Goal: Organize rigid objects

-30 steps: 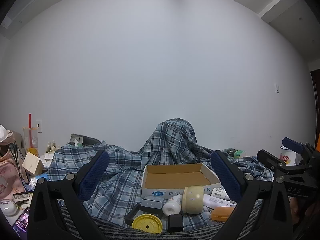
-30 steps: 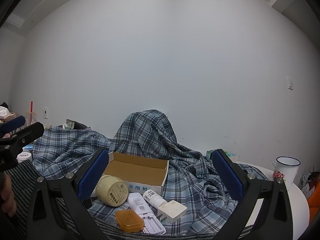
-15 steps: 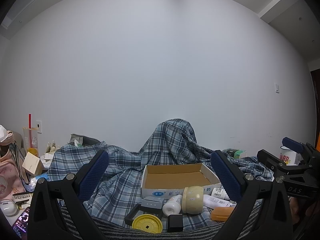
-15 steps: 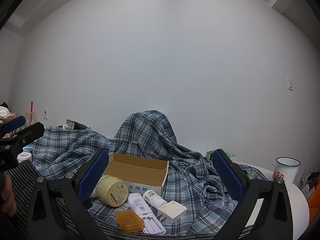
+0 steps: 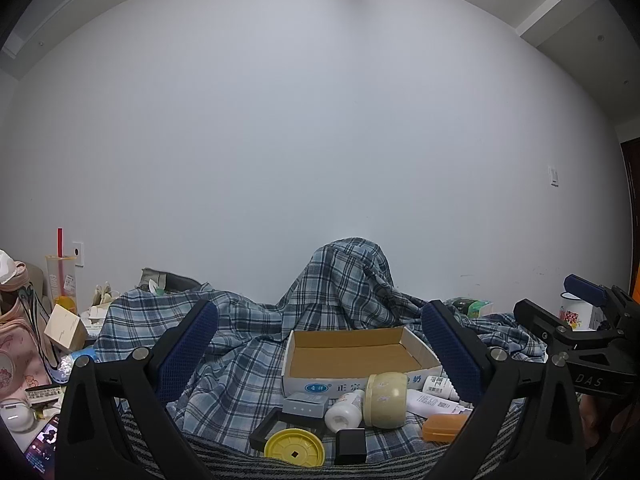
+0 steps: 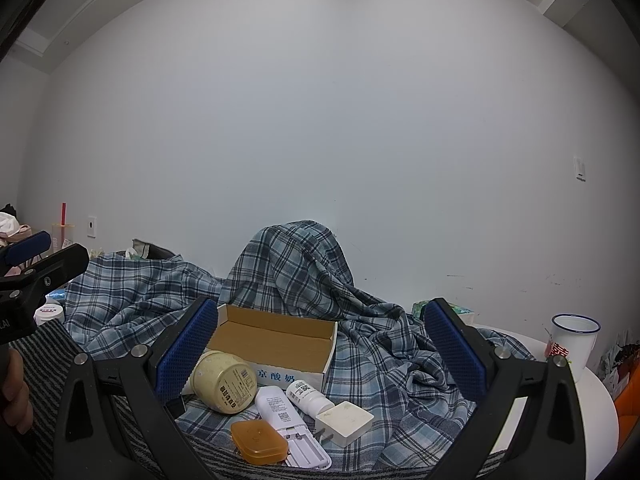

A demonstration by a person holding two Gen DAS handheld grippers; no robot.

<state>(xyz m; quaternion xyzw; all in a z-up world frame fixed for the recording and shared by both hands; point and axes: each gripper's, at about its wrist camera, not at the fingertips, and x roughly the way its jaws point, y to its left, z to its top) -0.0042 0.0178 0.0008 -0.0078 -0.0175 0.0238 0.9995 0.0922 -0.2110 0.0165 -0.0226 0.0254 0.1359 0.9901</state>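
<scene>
Left gripper (image 5: 320, 344) jaws apart, empty; right gripper (image 6: 322, 340) jaws apart, empty. Cardboard box (image 5: 356, 354) empty on plaid cloth (image 5: 240, 356). Cream jar (image 5: 386, 394), orange case (image 6: 259, 441), white charger (image 6: 345, 422) near box front.

Left tongs (image 5: 318, 344) black-armed, blue textured pads, silver screws, right tongs (image 6: 320, 342) matching

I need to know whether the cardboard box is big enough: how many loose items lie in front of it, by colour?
White: 5 (lying bottle, barcode bottle, tube, charger, flat case)
Cream: 1 (jar)
Orange: 1 (orange case)
Yellow: 1 (lid)
Black: 2 (black box, frame)
Grey: 1 (grey box)
Total: 11
</scene>
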